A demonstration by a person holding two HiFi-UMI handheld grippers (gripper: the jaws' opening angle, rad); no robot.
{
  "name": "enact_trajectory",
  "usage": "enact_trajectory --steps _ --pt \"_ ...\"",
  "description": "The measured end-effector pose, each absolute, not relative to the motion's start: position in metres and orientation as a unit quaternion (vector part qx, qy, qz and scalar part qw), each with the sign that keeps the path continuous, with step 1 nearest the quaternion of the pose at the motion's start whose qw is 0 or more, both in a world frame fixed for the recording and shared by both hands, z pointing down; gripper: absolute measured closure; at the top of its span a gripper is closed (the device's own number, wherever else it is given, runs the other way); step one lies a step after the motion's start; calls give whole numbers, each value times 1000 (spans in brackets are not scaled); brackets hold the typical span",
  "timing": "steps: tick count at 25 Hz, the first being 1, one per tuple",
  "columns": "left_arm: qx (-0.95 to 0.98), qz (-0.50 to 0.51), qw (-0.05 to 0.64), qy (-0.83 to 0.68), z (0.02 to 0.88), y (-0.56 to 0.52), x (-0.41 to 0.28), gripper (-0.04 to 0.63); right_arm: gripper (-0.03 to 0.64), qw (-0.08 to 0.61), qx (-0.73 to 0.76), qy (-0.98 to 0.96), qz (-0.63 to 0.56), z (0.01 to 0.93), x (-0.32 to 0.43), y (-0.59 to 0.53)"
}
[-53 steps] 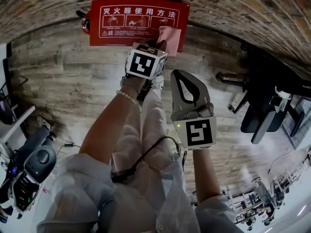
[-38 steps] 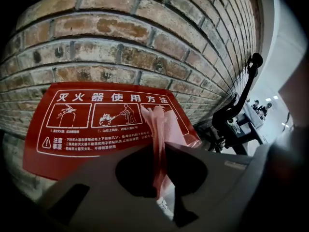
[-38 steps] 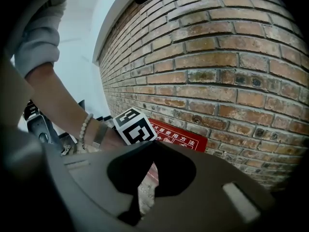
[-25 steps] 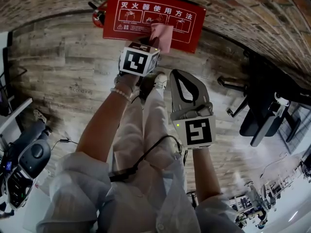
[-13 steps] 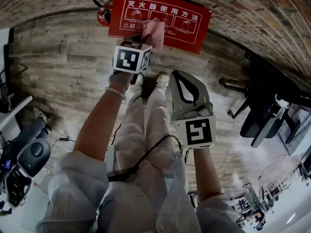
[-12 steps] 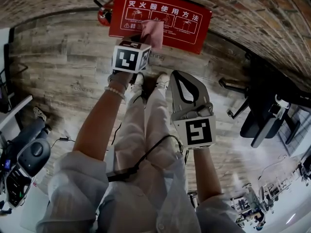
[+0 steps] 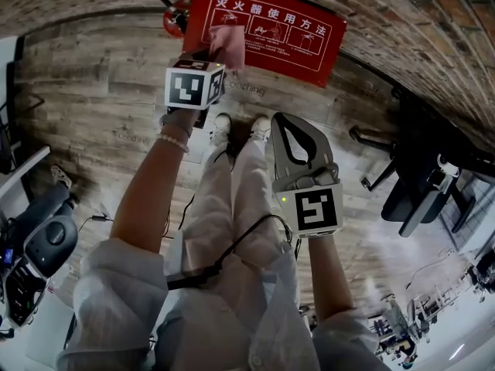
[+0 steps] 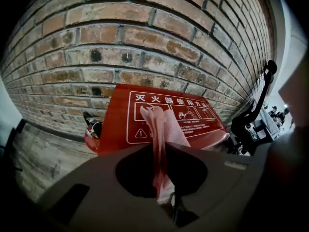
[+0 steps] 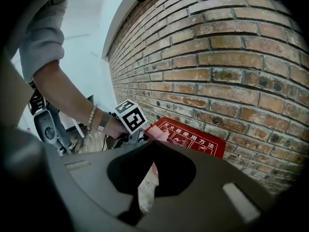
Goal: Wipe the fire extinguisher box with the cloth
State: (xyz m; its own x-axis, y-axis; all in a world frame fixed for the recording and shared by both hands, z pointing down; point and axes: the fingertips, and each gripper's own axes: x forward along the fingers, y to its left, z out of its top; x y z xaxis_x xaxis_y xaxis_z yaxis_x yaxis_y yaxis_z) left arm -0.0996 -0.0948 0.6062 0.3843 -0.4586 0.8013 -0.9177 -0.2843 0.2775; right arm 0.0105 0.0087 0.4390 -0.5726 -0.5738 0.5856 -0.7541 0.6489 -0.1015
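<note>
The red fire extinguisher box [image 7: 278, 33] lies on the wooden floor against the brick wall, its lid printed with white pictures. My left gripper [image 7: 216, 56] is shut on a pink cloth [image 7: 226, 43], which rests on the left part of the lid. In the left gripper view the cloth [image 8: 164, 129] sticks up from the closed jaws in front of the box [image 8: 198, 124]. My right gripper [image 7: 283, 120] hangs shut and empty over the person's legs, short of the box. Its own view shows the box [image 9: 195, 140], the cloth [image 9: 157, 133] and the left gripper's marker cube [image 9: 131, 116].
A red extinguisher [image 7: 175, 18] lies by the box's left end. The person's white shoes [image 7: 240, 128] stand just before the box. A black chair base [image 7: 421, 176] is at the right, dark equipment [image 7: 39, 253] at the left. Brick wall [image 8: 145, 37] rises behind.
The left gripper has carried the cloth leftward across the lid, from its right end to its left part. The right gripper has stayed where it was.
</note>
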Motion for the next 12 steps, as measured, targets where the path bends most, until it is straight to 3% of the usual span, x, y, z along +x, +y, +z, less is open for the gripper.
enact_trajectory --steps 12 --pt "728 304 367 -493 605 -97 -151 580 612 265 371 -874 169 440 -7 9"
